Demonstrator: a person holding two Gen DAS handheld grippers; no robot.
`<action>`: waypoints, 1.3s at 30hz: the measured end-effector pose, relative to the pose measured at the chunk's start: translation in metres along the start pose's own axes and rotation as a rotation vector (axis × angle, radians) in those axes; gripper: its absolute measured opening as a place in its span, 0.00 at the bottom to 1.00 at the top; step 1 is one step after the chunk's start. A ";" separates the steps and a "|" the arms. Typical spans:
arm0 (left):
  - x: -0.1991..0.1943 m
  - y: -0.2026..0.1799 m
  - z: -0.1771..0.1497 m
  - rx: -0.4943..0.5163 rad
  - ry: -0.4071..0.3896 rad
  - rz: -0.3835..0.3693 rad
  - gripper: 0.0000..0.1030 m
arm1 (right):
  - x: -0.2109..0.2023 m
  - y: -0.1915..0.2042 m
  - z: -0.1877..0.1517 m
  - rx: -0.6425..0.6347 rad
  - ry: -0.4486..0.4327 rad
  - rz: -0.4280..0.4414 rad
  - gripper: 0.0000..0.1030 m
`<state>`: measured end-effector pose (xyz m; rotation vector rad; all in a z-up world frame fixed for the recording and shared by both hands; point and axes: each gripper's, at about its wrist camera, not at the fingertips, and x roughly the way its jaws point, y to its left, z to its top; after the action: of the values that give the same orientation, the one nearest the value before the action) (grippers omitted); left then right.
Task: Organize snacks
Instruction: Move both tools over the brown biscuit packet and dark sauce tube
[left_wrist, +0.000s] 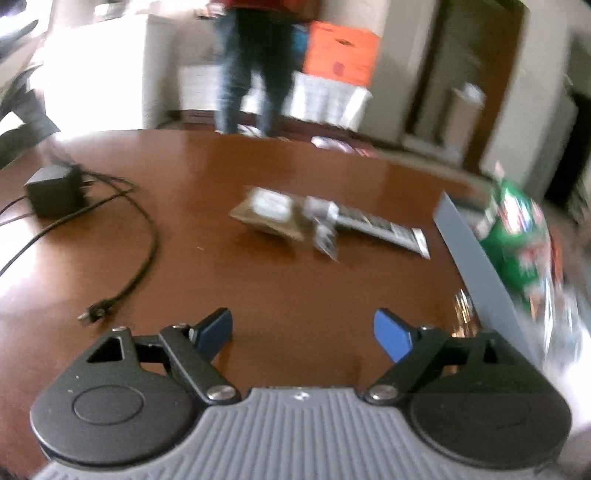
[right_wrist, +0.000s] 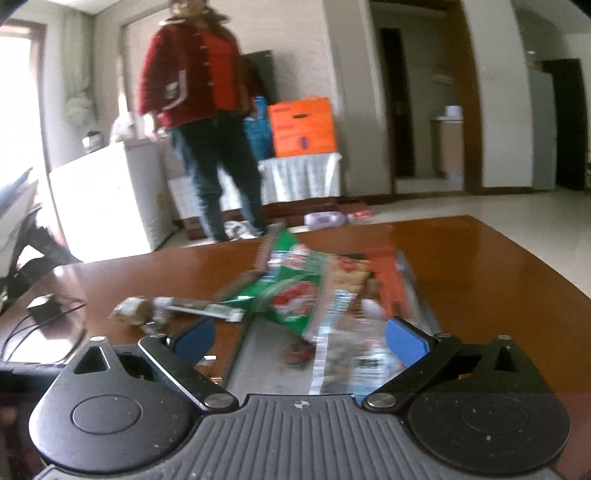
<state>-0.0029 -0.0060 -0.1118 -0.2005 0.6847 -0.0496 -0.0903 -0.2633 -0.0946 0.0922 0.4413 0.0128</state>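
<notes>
On worktop, bin holds green packet; two packets remain outside. Left gripper and right gripper: jaws released, empty.

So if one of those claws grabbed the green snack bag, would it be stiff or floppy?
Probably floppy: the green snack bag looks like thin, creased film, slumped over the other packets in the grey tray. Likely light and puffy too. Its glossy surface may be slippery, so it could slide or crumple between the pads.
</notes>
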 end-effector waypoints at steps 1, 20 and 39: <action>0.001 0.000 0.005 -0.015 -0.025 0.047 0.83 | -0.001 0.006 0.003 -0.007 0.002 0.011 0.97; 0.048 0.040 0.079 0.046 0.079 0.134 0.83 | 0.111 0.125 0.028 -0.640 0.260 0.248 0.98; 0.095 0.025 0.086 0.045 0.081 0.074 0.80 | 0.223 0.132 0.031 -0.784 0.423 0.244 0.78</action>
<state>0.1247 0.0221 -0.1105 -0.1306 0.7702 -0.0019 0.1254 -0.1273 -0.1494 -0.6397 0.8169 0.4480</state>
